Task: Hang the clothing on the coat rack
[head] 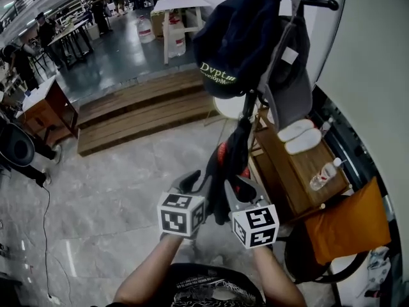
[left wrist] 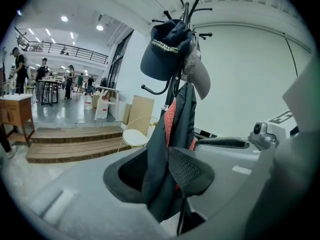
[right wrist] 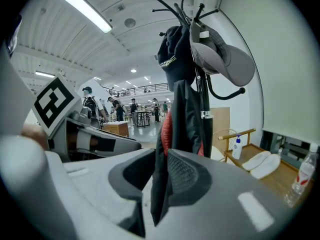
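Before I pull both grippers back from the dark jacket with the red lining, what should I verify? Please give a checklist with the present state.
1. The dark jacket with red lining hangs down the black metal coat rack: ok.
2. The navy fabric cap and the grey fabric cap sit on upper hooks: ok.
3. The hook carrying the jacket: cannot tell, the caps hide it.
4. The left gripper has its jaws apart, fabric loose between them: ok.
5. The right gripper has its pads off the fabric: cannot tell, the fabric fills the gap.
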Demonstrator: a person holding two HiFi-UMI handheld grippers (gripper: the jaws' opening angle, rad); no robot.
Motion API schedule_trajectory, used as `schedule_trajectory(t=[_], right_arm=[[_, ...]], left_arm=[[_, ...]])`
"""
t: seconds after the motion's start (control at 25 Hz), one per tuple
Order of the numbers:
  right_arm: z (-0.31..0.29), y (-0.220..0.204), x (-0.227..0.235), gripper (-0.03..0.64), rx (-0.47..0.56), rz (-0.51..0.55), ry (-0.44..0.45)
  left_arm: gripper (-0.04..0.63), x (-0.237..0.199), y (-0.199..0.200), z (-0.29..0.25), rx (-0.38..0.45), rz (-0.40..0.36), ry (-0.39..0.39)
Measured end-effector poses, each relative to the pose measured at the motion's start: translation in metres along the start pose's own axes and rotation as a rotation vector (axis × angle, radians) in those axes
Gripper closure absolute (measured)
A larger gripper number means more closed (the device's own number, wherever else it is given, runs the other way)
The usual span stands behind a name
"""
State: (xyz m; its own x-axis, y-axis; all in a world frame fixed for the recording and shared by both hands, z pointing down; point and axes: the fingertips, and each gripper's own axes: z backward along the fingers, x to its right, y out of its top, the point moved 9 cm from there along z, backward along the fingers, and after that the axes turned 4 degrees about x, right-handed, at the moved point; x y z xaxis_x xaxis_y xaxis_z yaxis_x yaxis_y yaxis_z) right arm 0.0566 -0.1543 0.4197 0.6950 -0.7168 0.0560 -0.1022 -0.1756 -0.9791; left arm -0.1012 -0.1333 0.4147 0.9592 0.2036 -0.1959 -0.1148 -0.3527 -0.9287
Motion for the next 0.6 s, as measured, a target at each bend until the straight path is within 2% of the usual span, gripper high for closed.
schedule_trajectory(t=[0.6], right_arm=[[-0.004,0.003,-0.041,0.575,0.026,0.023,0.160]], left_arm=[[0.491,-0.013,-0.018,0.049,0.045,0.059,0.117]])
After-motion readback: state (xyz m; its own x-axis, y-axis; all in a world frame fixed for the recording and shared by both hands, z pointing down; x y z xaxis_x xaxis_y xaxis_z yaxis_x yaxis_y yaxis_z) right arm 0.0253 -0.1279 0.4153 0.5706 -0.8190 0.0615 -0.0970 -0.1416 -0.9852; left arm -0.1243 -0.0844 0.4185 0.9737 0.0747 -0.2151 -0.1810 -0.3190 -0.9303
